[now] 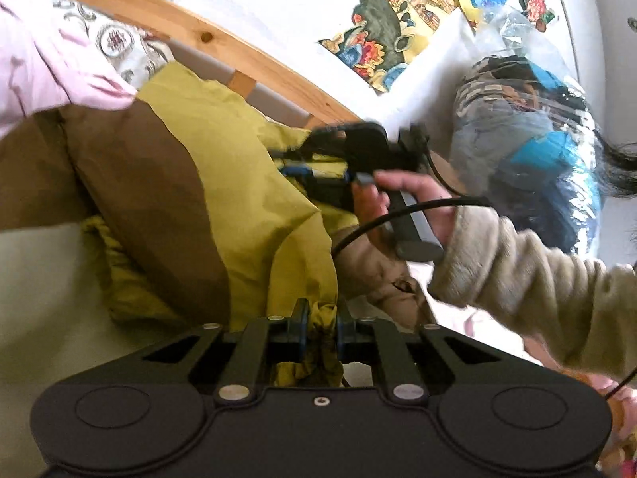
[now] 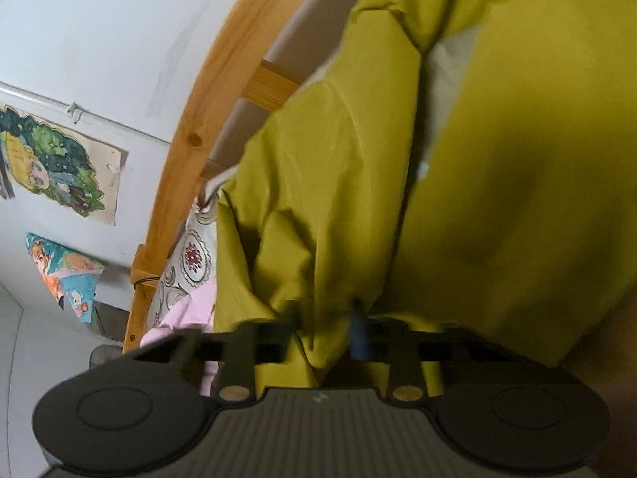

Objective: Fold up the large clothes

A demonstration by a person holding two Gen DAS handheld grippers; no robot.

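Wooden bed rail [image 1: 247, 46] crosses upper left; both left gripper [image 1: 321, 328] and right gripper [image 2: 326, 332] fingers pinch the olive-yellow garment [image 1: 243, 183].

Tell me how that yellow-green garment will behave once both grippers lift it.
The yellow-green garment looks thin and creased, so it will likely sag limply. It bunches inside the left gripper and right gripper, so probably light. Its smooth sheen hints it may slip.

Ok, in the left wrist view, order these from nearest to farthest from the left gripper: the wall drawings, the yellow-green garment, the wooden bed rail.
1. Yellow-green garment: pinched in the left gripper fingers, bottom centre.
2. Wooden bed rail: behind the garment, upper left.
3. Wall drawings: on the wall beyond the rail, top right.
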